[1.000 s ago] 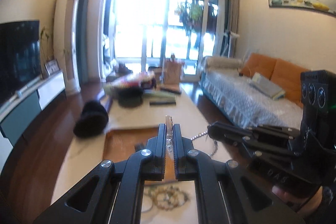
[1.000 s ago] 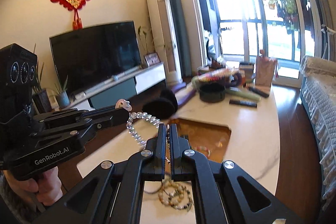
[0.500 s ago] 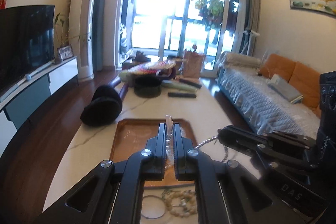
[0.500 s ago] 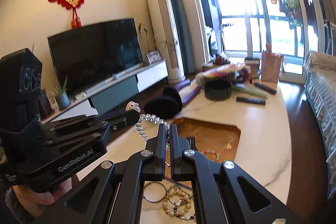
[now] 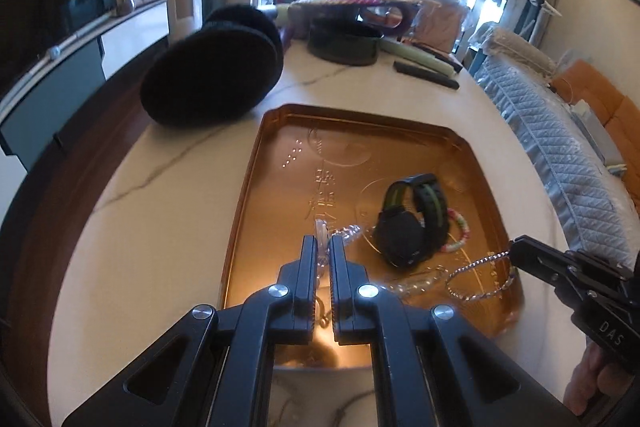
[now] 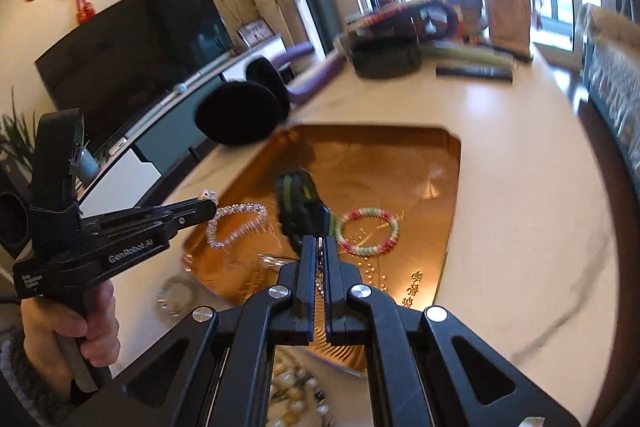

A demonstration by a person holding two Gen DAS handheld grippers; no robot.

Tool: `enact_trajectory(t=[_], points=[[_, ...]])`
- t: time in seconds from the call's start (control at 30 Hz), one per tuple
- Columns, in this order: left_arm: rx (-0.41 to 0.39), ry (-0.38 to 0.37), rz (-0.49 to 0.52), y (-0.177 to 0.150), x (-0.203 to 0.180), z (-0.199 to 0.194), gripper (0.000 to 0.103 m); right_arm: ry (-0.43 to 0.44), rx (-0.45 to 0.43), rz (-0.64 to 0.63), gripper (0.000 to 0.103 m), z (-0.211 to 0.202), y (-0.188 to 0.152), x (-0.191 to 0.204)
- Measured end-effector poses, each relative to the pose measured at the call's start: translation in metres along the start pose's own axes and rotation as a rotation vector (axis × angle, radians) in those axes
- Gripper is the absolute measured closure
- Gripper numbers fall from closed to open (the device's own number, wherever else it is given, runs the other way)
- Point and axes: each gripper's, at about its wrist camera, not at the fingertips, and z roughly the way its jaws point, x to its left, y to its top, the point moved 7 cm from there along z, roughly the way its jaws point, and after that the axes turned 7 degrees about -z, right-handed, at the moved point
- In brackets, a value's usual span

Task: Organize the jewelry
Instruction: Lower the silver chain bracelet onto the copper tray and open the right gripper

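Jewelry under handling: a clear beaded strand stretched between both tools, hanging low over the copper tray. Left gripper is pressed together on one end, at a pale clasp piece; right gripper pinches the other end where it runs into fine silver chain. Already lying in the tray: a black-and-green watch and a pink-and-green bead bracelet. More bead bracelets wait on the marble table, outside the near rim. Recommendation: lay the strand onto bare tray floor, apart from the watch, and release only once it rests flat, untangled.
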Motion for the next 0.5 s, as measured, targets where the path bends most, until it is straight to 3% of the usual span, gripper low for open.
enact_trajectory(t=[0.13, 0.2, 0.23, 0.3, 0.33, 0.37, 0.5], points=[[0.027, 0.004, -0.011, -0.003, 0.003, 0.013, 0.097, -0.003, 0.023, 0.021, 0.1, 0.022, -0.002, -0.012], [0.025, 0.039, -0.004, -0.005, 0.005, 0.013, 0.097, -0.012, 0.029, 0.02, 0.1, 0.028, -0.002, -0.016], [0.018, 0.06, -0.004, -0.004, 0.006, 0.011, 0.092, -0.016, 0.035, 0.031, 0.099, 0.031, -0.003, -0.02], [0.03, 0.047, 0.017, -0.009, 0.004, 0.001, 0.055, -0.001, 0.059, 0.078, 0.093, 0.034, -0.006, -0.029], [0.026, 0.016, 0.036, -0.012, 0.0, -0.003, 0.026, 0.005, 0.073, 0.105, 0.082, 0.035, -0.009, -0.035], [0.0, -0.019, 0.08, -0.017, -0.01, -0.011, 0.021, 0.006, 0.079, 0.128, 0.068, 0.033, -0.01, -0.041], [-0.022, -0.052, 0.332, -0.039, -0.05, -0.017, 0.021, -0.01, 0.052, 0.152, 0.064, 0.013, -0.007, -0.055]])
